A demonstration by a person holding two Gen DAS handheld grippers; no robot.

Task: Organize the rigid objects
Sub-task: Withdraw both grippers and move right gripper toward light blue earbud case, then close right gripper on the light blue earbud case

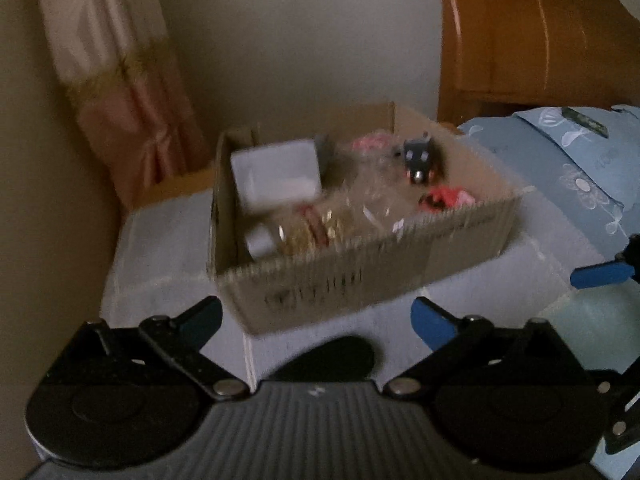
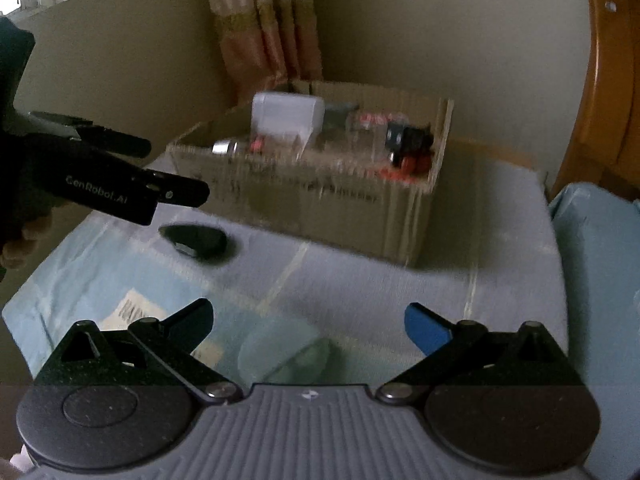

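Observation:
An open cardboard box [image 1: 360, 276] [image 2: 320, 204] stands on a pale blue surface. It holds a white box [image 1: 276, 174] [image 2: 286, 116], a black and red toy [image 1: 420, 158] [image 2: 412, 148], clear plastic packets and other small items. A black oval object [image 1: 332, 358] [image 2: 196, 240] lies on the surface in front of the box. My left gripper [image 1: 316, 320] is open and empty, just above the black object; it also shows in the right wrist view [image 2: 176, 172]. My right gripper [image 2: 308, 324] is open and empty, farther back from the box.
A pale blue cloth [image 2: 400, 300] covers the table. A printed label [image 2: 136, 312] and a greenish clear lid [image 2: 280, 354] lie near my right gripper. A curtain [image 1: 120, 80] hangs at the back left. A wooden headboard [image 1: 540, 32] and patterned blue bedding [image 1: 580, 168] are on the right.

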